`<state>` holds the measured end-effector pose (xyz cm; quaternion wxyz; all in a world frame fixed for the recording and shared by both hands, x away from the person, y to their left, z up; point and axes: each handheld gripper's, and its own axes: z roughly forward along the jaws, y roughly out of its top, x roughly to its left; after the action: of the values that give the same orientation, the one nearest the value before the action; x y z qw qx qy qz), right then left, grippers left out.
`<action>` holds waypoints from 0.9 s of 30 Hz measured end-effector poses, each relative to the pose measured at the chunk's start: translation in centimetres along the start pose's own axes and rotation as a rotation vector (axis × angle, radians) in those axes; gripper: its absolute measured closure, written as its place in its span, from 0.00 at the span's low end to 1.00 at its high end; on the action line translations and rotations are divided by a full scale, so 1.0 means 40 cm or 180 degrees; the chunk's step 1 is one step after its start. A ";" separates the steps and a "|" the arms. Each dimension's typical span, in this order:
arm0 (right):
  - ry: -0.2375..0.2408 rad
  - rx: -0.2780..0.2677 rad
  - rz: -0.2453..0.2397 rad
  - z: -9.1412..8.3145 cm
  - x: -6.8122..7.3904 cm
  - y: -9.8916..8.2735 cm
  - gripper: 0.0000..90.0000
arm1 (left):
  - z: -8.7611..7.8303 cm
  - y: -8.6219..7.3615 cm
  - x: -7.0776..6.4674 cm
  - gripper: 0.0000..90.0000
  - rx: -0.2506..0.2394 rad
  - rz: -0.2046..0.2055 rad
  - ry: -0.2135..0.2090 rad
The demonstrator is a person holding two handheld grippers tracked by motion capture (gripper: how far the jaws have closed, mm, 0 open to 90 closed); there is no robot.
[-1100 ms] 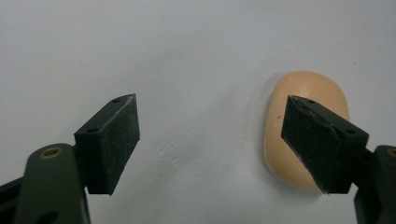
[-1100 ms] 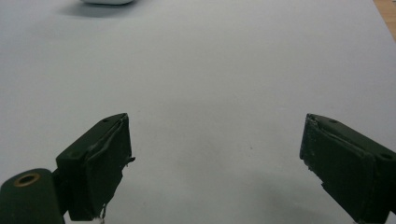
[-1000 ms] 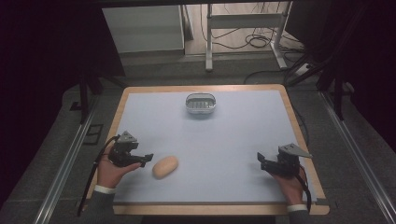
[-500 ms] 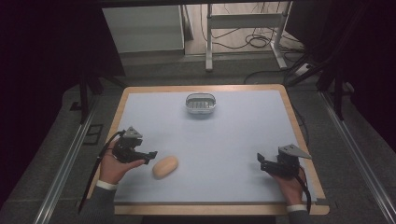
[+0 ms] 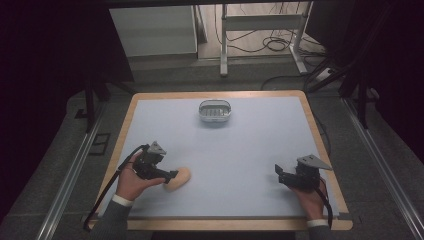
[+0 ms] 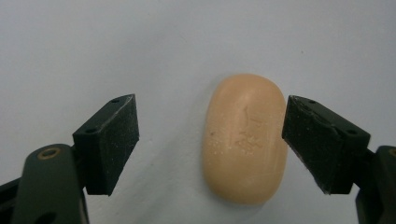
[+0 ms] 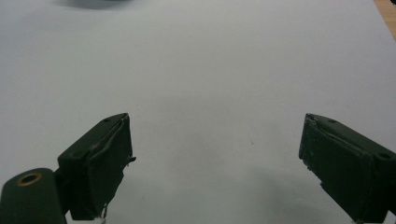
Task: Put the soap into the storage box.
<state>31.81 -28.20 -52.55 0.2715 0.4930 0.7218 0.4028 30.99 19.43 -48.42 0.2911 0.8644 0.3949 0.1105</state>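
In the high view, we hold the left gripper (image 5: 169, 176) in the lower left of the frame, over the pale blue table top (image 5: 260, 145). Its tips reach the near end of the soap bar (image 5: 179, 178), a tan oval piece lying flat on the surface just right of the left hand (image 5: 131, 181).

In the left gripper view, the soap bar (image 6: 244, 139) sits right of centre, its long axis running up the frame. The two black jaws stand on either side of it. The right pad (image 6: 322, 140) is just beside the bar's right flank; we cannot tell whether it touches. The left pad (image 6: 109, 142) stands well apart from the bar, with bare table between them. The jaws have just been opening, and the tool is released: the bar lies between the jaws but is not clamped. Faint embossed marks show on the bar's top face.

We hold the right gripper (image 5: 281, 176) in the lower right of the high view, near the table's wooden edge (image 5: 320, 150), with the right hand (image 5: 307, 197) behind it. In the right gripper view, its jaws stand wide apart with bare table between the fingers (image 7: 100, 163); this tool is also released.

A small metal dish (image 5: 215, 111) with a ribbed floor stands at upper centre of the table, well apart from both grippers and from the soap bar.
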 end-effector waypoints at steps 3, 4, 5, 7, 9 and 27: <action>-0.0005 0.0000 0.0000 0.001 0.000 0.000 0.10 | 0.009 0.001 -0.005 0.21 0.0035 0.0016 -0.0008; -0.0006 0.0001 -0.0001 0.001 0.000 0.000 0.10 | 0.012 0.001 -0.007 0.21 0.0055 0.0035 -0.0019; -0.0008 0.0003 -0.0001 0.001 0.000 0.000 0.10 | 0.016 0.001 -0.009 0.21 0.0070 0.0048 -0.0022; -0.0008 0.0006 -0.0014 0.001 0.001 0.000 0.10 | 0.024 0.001 -0.015 0.21 0.0106 0.0062 -0.0037; -0.0010 0.0008 -0.0016 0.001 0.001 0.000 0.10 | 0.027 0.001 -0.017 0.21 0.0128 0.0076 -0.0046; -0.0018 0.0020 -0.0009 0.002 0.001 0.000 0.10 | 0.097 0.001 -0.044 0.21 0.0492 0.0203 -0.0193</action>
<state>31.87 -28.14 -52.59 0.2726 0.4940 0.7230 0.3988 31.47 16.50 -51.45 0.2317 0.8993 0.3655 0.0627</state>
